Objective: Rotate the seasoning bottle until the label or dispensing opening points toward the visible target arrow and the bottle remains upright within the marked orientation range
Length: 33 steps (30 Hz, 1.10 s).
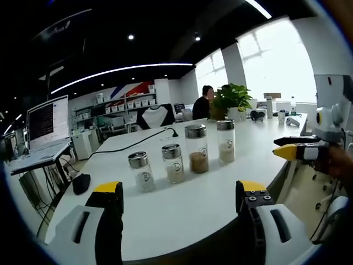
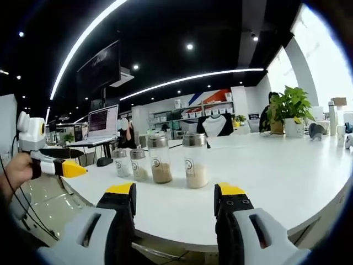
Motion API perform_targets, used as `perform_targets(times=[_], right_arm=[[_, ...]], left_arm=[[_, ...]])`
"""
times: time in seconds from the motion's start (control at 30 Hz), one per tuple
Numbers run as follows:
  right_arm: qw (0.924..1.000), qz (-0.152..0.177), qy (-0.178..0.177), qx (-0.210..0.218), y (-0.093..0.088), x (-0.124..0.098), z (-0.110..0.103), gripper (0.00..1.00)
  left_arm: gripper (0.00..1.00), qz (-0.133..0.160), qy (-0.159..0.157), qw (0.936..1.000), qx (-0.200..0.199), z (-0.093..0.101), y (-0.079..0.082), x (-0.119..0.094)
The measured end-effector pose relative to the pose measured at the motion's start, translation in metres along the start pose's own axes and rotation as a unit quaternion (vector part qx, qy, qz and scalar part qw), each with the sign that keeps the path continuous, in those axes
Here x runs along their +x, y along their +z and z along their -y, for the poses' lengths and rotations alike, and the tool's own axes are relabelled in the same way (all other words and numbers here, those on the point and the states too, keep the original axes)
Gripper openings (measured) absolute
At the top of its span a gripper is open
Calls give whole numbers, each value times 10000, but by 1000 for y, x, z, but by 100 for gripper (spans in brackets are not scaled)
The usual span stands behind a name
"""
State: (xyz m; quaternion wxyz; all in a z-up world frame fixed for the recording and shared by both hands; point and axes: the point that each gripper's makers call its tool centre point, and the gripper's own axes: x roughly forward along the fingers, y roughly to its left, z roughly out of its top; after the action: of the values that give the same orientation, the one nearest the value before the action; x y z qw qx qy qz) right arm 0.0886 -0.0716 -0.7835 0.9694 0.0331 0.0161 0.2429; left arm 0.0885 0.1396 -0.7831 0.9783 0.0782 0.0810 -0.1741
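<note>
Left gripper [image 1: 177,200] and right gripper [image 2: 174,204]: both spread wide, nothing held, poised off the table [image 1: 182,210] edge, probably staging an approach. Four bottles [image 1: 174,163] stand upright in a row mid-table, well apart from both. No target arrow discernible. Beyond: plant [image 1: 234,98], laptop [image 1: 48,122].

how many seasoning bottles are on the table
4, in a row on the white table: small bottle at the left end, small bottle next, tall bottle with brown contents, tall bottle farthest right. None appear hidden.
</note>
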Motion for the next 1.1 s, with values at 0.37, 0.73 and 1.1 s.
perform_targets(times=[0.37, 0.73, 1.1], right_arm=[[9997, -202, 20, -149, -10, 2, -5, 51], [9992, -336, -151, -126, -17, 0, 1, 51], [9991, -359, -170, -129, -18, -2, -1, 51]], left_arm=[[88, 94, 59, 9999, 6, 2, 2, -4], [88, 81, -37, 10000, -10, 0, 0, -1], [88, 75, -95, 9999, -7, 2, 0, -2]])
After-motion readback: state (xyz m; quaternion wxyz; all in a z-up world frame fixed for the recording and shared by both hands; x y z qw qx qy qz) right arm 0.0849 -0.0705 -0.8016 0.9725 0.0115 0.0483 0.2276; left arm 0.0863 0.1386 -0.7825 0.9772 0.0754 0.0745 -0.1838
